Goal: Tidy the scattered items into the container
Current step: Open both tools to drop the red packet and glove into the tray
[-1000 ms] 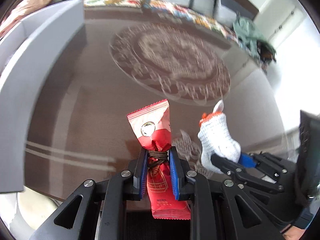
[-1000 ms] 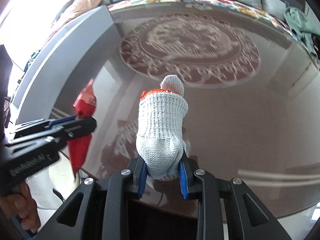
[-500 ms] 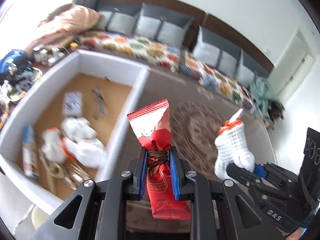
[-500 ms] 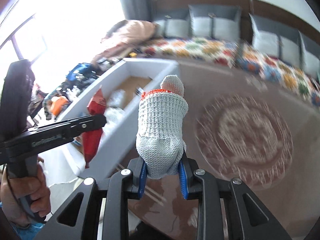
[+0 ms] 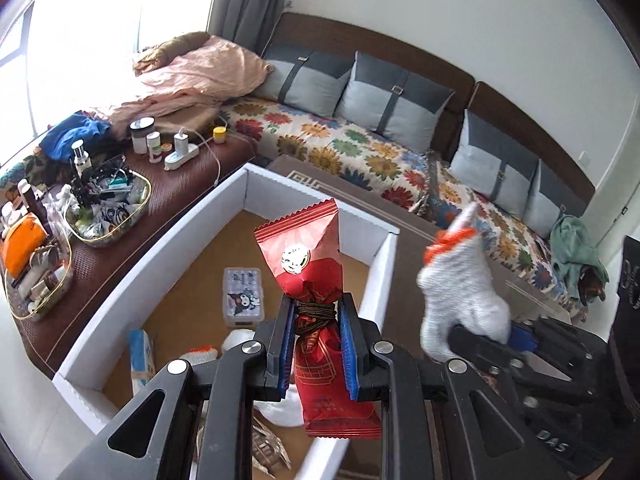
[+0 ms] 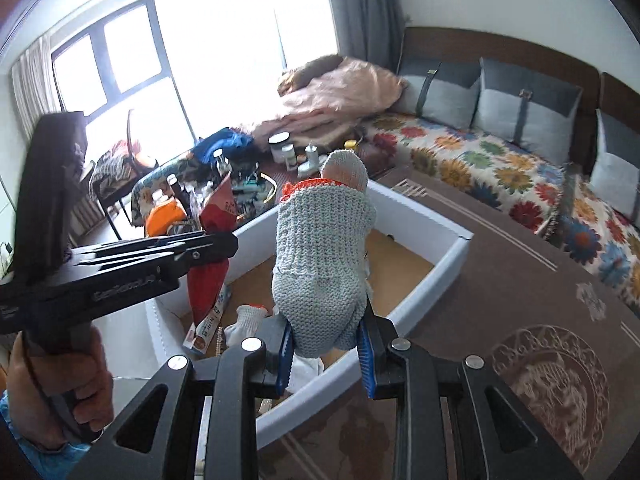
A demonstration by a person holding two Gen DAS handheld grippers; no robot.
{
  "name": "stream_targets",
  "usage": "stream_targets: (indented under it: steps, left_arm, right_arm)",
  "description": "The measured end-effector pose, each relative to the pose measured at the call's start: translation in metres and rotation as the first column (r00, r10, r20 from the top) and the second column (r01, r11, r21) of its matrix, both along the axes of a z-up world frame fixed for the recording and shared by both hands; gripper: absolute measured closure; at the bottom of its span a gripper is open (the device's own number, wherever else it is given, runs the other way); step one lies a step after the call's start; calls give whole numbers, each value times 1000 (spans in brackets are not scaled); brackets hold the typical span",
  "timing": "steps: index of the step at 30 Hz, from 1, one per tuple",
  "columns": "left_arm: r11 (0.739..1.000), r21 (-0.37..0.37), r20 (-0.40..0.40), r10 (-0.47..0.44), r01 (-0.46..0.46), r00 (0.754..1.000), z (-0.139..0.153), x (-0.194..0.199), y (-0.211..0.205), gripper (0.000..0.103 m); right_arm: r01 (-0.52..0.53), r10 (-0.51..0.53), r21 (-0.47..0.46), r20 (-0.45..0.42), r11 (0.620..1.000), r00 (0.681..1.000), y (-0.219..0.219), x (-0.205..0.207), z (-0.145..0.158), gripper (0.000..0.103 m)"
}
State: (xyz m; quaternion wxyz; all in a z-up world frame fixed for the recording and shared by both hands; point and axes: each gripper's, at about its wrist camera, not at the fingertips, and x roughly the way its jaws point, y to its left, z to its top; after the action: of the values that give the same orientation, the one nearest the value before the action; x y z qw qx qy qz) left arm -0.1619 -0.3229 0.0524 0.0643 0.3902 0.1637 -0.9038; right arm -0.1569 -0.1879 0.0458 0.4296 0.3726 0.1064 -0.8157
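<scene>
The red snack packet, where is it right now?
The red snack packet is pinched upright in the left gripper, above the white box near its right wall; the right gripper's knitted glove is to its right.

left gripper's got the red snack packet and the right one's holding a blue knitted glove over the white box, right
Not quite: the knitted glove in the right gripper is white with an orange cuff, as the right wrist view shows. The left gripper does hold the red snack packet over the white box.

A red packet [image 5: 316, 280] is showing a white round emblem; a grey knit glove [image 6: 320, 264] is showing an orange cuff; the white box [image 5: 160, 276] is showing a brown floor; the sofa cover [image 5: 360, 148] is showing multicoloured flowers.
</scene>
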Motion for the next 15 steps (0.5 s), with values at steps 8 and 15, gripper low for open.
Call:
stream_targets:
  steps: [8,15]
  left_arm:
    - [996,88,165,-31,16,986,-72,-75,-24,82]
    - [991,128,236,12,-43,972,-112,-86,-36,0]
  right_arm:
    - [-97,74,174,134,980,988,-83,-73,-87,71]
    - [-7,-38,260,169,966,985,-96,-99,-130,48]
